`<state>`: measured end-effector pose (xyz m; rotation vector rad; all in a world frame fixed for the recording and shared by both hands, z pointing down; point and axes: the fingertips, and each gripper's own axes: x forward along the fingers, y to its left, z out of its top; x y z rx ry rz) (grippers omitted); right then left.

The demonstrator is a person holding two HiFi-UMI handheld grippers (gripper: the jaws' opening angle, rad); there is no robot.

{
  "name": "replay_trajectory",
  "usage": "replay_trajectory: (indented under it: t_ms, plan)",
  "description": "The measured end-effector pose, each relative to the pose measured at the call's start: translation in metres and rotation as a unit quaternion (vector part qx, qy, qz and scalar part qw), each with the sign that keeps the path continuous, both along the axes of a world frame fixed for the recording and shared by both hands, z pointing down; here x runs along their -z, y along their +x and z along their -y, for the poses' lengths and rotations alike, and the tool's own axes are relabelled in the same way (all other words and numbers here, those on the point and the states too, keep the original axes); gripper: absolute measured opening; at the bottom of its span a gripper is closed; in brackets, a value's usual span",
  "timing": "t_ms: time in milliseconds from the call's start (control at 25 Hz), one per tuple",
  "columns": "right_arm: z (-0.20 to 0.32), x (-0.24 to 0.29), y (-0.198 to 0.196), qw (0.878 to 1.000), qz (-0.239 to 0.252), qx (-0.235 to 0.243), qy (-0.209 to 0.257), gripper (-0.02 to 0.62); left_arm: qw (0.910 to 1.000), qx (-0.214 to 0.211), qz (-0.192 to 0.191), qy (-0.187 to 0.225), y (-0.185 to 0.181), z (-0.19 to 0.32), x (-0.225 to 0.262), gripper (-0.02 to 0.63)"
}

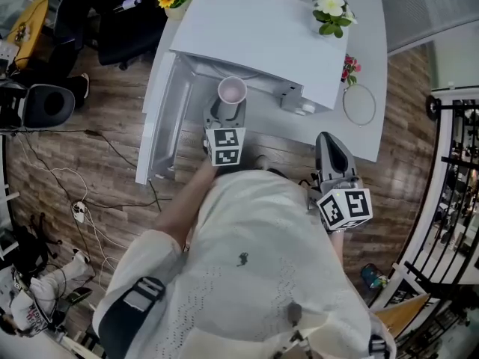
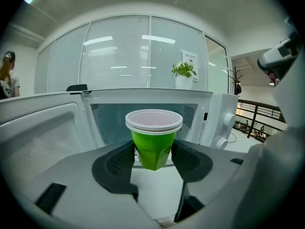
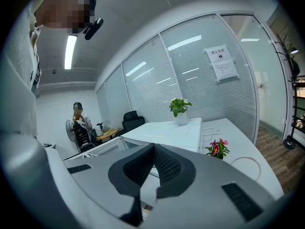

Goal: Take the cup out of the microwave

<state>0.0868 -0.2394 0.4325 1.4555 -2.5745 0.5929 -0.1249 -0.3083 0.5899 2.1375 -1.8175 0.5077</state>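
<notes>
Green plastic cup (image 2: 153, 147) with a white rim stands upright, clamped between the jaws of the left gripper (image 2: 153, 157) at its twelve o'clock. It sits just at the mouth of the white box-shaped microwave (image 1: 254, 32), whose door (image 1: 159, 118) hangs open at nine o'clock. Right gripper (image 3: 151, 168), jaws together and empty, hovers at the cup's four o'clock, farther off. The way out looks to be straight back toward six o'clock.

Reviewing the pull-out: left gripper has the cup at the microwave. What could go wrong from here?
1. The left gripper pinches the cup low on its tapered wall, well under the wide rim, so it may tip.
2. The open door stands close at the left, and a swing that way could knock the cup.
3. The right gripper is shut and off to the side, so there is no backup.
</notes>
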Motion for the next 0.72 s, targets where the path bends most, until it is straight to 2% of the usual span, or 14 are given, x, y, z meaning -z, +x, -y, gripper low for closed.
replay_trajectory:
  t_ms: [440,720]
  plan:
    - [-0.016,0.002,-0.005,0.998,0.005,0.059,0.008,0.009,0.9982,0.051,0.015,0.029,-0.008,-0.057,0.047,0.264]
    - [-0.023,0.001,-0.003,0.995,0.006,0.094,0.014,0.009,0.9965,0.069,0.000,0.047,-0.004,-0.092,0.077,0.262]
